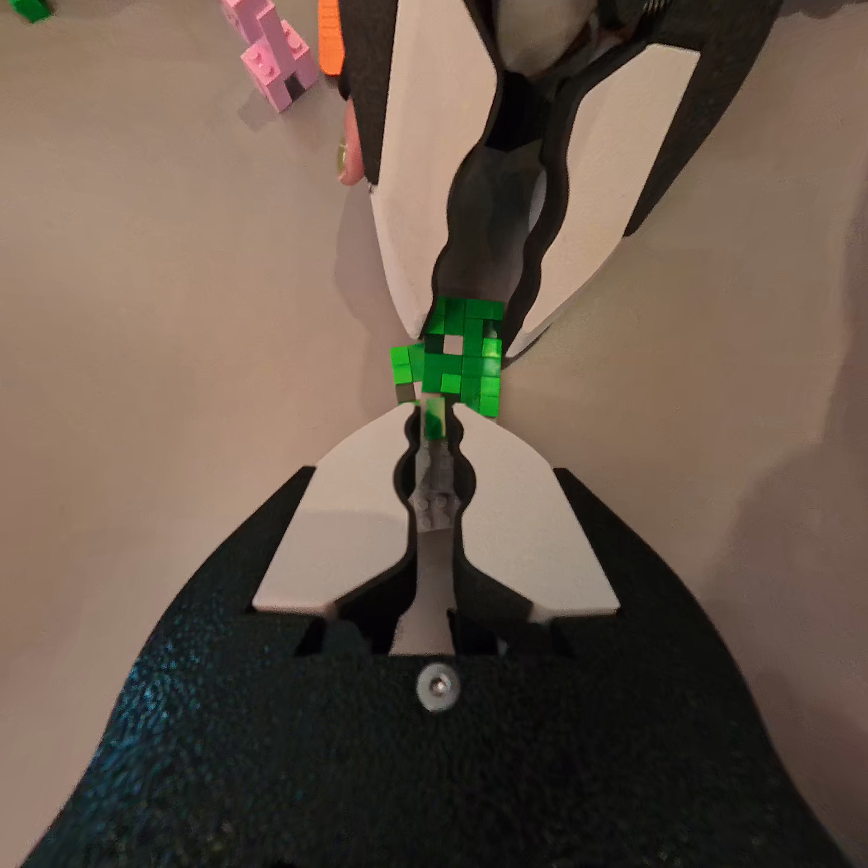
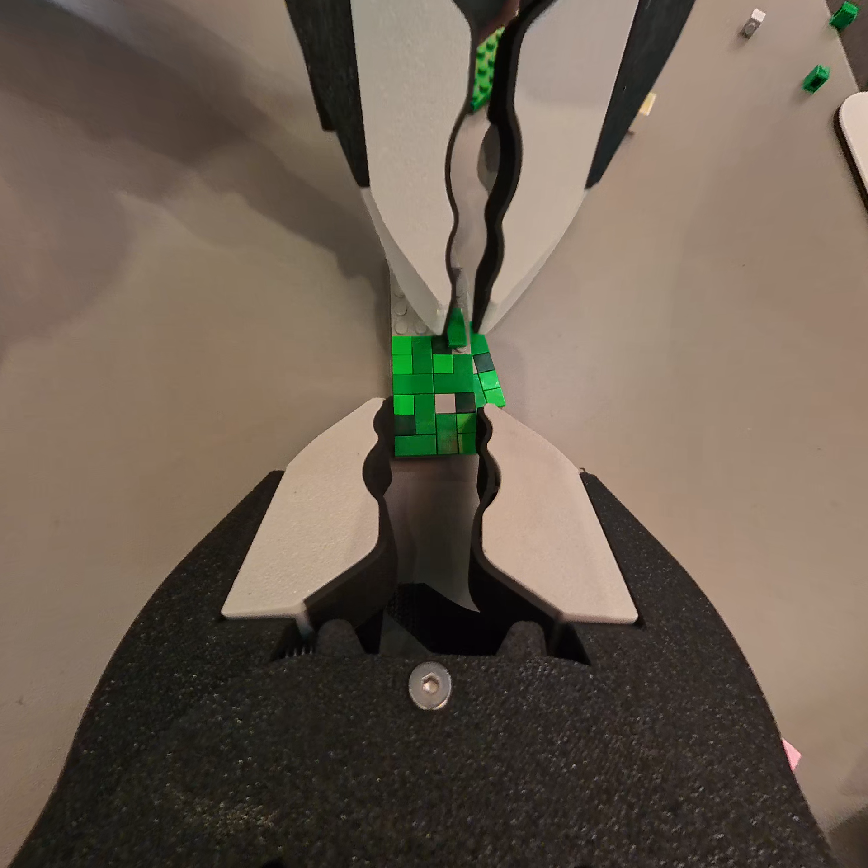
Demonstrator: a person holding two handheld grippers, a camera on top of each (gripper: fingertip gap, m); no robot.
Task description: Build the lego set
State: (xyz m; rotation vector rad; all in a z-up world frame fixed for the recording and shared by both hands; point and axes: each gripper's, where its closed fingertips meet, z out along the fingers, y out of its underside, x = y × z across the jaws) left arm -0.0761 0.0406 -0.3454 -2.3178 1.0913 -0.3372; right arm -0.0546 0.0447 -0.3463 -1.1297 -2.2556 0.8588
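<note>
A grey studded plate point(image 2: 403, 313) covered with green tiles point(image 2: 422, 385) lies on the table, with one bare square in the tiling. My right gripper point(image 2: 434, 407) is shut on this plate, its pads pressed on both long sides. It also shows from the front in the left wrist view point(image 1: 465, 338). My left gripper point(image 1: 434, 413) stands at the plate's other end, over a small green tile point(image 1: 434, 420). That tile point(image 2: 455, 329) leans with its lower end on the plate. A thin gap shows between it and one pad, so the left gripper counts as open.
A pink brick figure point(image 1: 277, 61), an orange piece point(image 1: 329, 37) and a green brick point(image 1: 28, 9) lie far left. Loose green bricks point(image 2: 817, 77), a small grey piece point(image 2: 754, 21) and a white object point(image 2: 855, 141) lie at the right. A green studded plate point(image 2: 486, 65) lies behind.
</note>
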